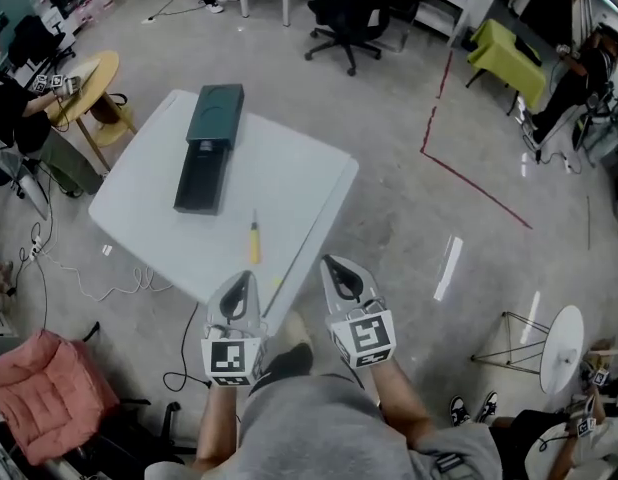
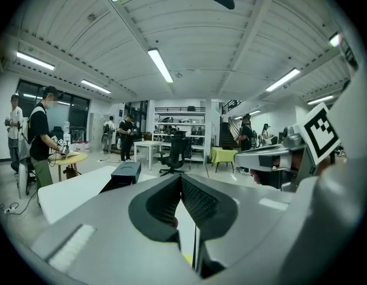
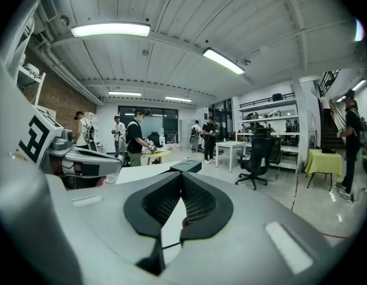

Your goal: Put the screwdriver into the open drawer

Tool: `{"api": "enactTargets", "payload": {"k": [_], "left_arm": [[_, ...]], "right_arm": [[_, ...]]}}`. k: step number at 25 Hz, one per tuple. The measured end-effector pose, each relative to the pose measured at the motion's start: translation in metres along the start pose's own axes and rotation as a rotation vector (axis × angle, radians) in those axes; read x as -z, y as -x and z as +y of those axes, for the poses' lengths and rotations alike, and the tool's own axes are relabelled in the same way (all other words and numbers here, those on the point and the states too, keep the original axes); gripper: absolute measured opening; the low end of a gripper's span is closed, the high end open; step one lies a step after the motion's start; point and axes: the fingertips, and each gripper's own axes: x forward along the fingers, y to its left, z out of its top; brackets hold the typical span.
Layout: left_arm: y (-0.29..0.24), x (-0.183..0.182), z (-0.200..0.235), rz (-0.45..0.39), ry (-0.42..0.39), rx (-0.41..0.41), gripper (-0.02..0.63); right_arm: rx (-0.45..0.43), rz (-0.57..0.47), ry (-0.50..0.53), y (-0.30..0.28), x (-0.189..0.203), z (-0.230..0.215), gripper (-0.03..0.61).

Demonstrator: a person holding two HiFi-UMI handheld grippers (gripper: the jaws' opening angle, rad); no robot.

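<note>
A screwdriver (image 1: 254, 240) with a yellow handle lies on the white table (image 1: 299, 183), near its front edge. Farther back stands a dark green drawer box (image 1: 216, 113), its open drawer (image 1: 202, 176) pulled out toward me and looking empty. My left gripper (image 1: 242, 278) hovers over the table's front edge, just short of the screwdriver, shut with nothing in it. To the screwdriver's right, my right gripper (image 1: 330, 263) is also shut and empty. The left gripper view shows its tips (image 2: 180, 177) meeting, with the box (image 2: 127, 171) beyond. The right gripper view shows shut tips (image 3: 182, 174) too.
A round wooden table (image 1: 89, 78) and seated people are at the left, and an office chair (image 1: 354, 23) stands behind the table. A red cushioned seat (image 1: 39, 378) and floor cables (image 1: 99, 278) lie at lower left. A white round stool (image 1: 561, 346) is at the right.
</note>
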Motion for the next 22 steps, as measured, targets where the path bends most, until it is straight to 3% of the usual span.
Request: {"api": "enactTargets", "payload": {"k": [12,22], "left_arm": [[-0.039,0.01,0.05,0.026,0.039,-0.059,0.011],[-0.045,0.034,0.068,0.063,0.098,-0.108,0.011]], "right_arm": [[-0.105,0.036,0.044,-0.082,-0.01,0.011,0.003],[-0.176,0.099,0.077,-0.116,0.007,0.023,0.003]]}}
